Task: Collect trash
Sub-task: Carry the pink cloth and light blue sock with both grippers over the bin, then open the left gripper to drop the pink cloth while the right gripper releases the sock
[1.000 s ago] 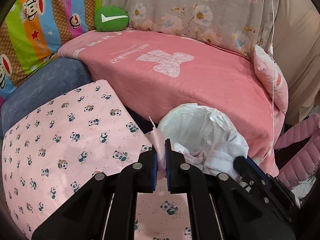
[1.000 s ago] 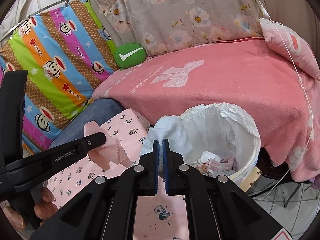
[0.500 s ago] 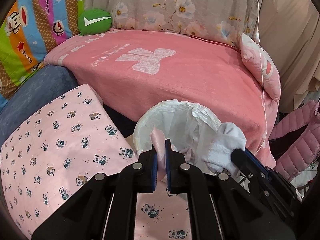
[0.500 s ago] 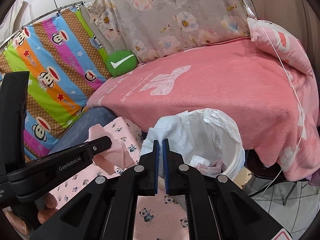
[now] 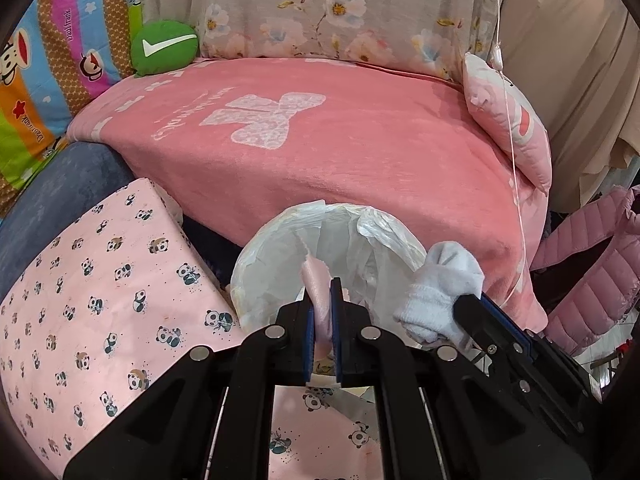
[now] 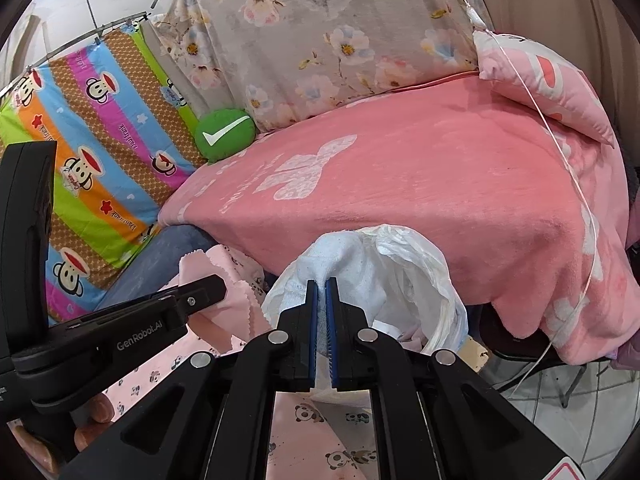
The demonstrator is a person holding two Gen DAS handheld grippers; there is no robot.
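Jaws clamped narrow on a pink cloth scrap [image 5: 316, 296] in the left wrist view, left gripper [image 5: 322, 312] low in the centre of the frame. Held just at the near rim of the lined trash bin [image 5: 272, 256], not yet released. At lower right, right gripper [image 5: 472, 312] seen pinching a white sock [image 5: 440, 288] at the bin's right edge. Pink paper already lying inside the liner, so part of the collecting judged done.

Jaws likewise pressed narrow in the right wrist view, right gripper [image 6: 322, 300] closed on the white sock [image 6: 340, 256] over the bin's left rim [image 6: 448, 304]. Left gripper [image 6: 208, 292] at lower left, carrying the pink scrap [image 6: 224, 312] short of the opening. Both drops remained; no other trash seen in either view.
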